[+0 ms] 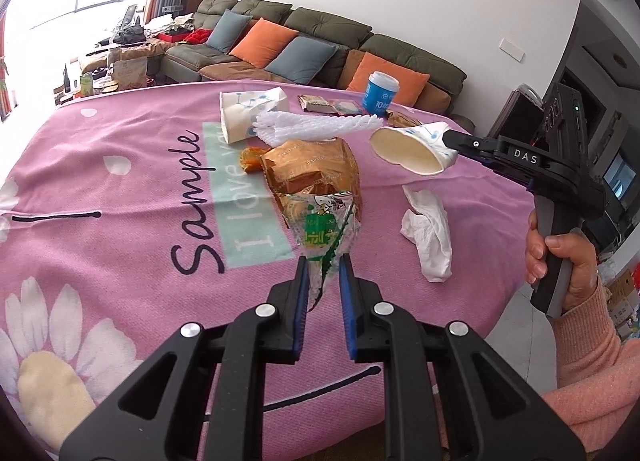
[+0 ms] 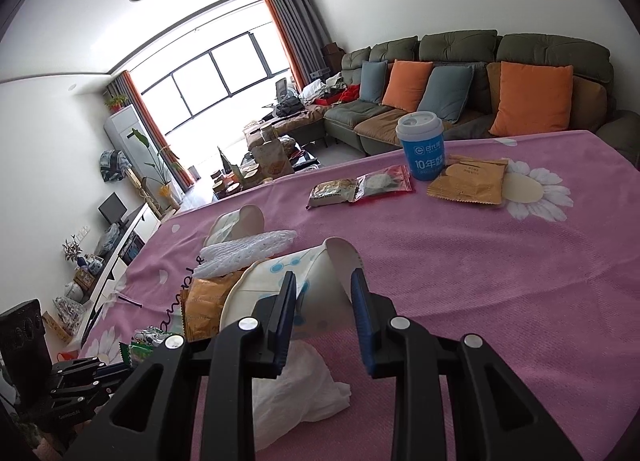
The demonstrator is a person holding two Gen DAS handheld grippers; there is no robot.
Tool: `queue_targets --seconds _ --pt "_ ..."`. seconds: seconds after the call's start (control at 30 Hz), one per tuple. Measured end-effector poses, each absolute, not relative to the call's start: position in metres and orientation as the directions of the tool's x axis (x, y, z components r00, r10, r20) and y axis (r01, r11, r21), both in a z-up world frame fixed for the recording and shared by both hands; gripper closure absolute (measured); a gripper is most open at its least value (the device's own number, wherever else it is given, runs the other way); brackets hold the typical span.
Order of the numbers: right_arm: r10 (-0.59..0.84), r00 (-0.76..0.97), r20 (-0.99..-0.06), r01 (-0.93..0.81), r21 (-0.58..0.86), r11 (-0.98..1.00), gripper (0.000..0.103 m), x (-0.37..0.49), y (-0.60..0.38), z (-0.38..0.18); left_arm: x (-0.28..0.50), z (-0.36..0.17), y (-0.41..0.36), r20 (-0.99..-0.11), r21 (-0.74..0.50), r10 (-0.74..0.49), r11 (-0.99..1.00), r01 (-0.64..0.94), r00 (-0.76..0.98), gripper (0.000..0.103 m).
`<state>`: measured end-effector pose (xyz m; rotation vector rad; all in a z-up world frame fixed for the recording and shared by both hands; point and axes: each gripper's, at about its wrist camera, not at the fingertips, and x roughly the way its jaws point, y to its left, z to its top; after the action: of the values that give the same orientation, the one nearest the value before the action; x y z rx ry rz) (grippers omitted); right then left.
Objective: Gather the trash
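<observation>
My left gripper (image 1: 324, 267) is shut on a green and silver snack wrapper (image 1: 324, 227), lifted a little off the pink tablecloth (image 1: 120, 229). My right gripper (image 2: 324, 281) is shut on a squashed white paper cup (image 2: 292, 281) with blue dots; the left wrist view shows that cup (image 1: 412, 151) hanging above the table, mouth toward me, at the tip of the right gripper (image 1: 450, 141). A gold wrapper (image 1: 312, 171) lies just behind the green one. A crumpled white tissue (image 1: 428, 235) lies on the cloth, under my right gripper (image 2: 296, 393).
A second paper cup (image 1: 248, 115), white foam netting (image 1: 316, 127), orange peel (image 1: 250, 159), small snack packets (image 2: 360, 185), a brown packet (image 2: 468, 181) and a blue lidded cup (image 2: 420, 145) lie across the table. A sofa (image 1: 320, 45) stands behind. The table edge falls away at right.
</observation>
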<state>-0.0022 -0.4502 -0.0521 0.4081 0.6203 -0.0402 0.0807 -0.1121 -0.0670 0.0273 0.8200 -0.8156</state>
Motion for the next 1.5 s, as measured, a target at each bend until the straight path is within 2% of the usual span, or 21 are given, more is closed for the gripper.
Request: queue_targets --seconds 0.4,0.9,1.27,1.3,1.33,1.5 --pt "0.14 0.857 -0.496 0.048 0.347 0.937 0.077 -0.011 -0.417 -0.014 0.072 -0.048 -0.06 -0.626 -0.261 -0.599 0.765 0.589 0.499 0.088" --pt "0.369 0.804 -0.466 -0.181 0.4 0.898 0.077 0.012 -0.347 -0.012 0.082 -0.034 0.013 -0.601 -0.265 -0.516 0.849 0.458 0.61 0.088" --pt "0.533 0.698 -0.479 -0.351 0.42 0.837 0.078 0.06 -0.263 -0.023 0.085 -0.024 0.068 -0.583 -0.243 -0.413 0.91 0.335 0.699 0.088" --pt "0.548 0.686 -0.479 -0.368 0.421 0.829 0.086 0.065 -0.255 -0.023 0.086 -0.023 0.075 -0.582 -0.243 -0.402 0.915 0.321 0.707 0.088" --pt "0.564 0.669 -0.483 -0.384 0.425 0.82 0.099 0.071 -0.247 -0.024 0.086 -0.022 0.081 -0.58 -0.243 -0.391 0.92 0.307 0.714 0.088" --pt "0.568 0.619 -0.542 -0.407 0.398 0.822 0.097 0.095 -0.212 -0.037 0.089 -0.025 0.111 -0.587 -0.258 -0.349 0.936 0.24 0.731 0.088"
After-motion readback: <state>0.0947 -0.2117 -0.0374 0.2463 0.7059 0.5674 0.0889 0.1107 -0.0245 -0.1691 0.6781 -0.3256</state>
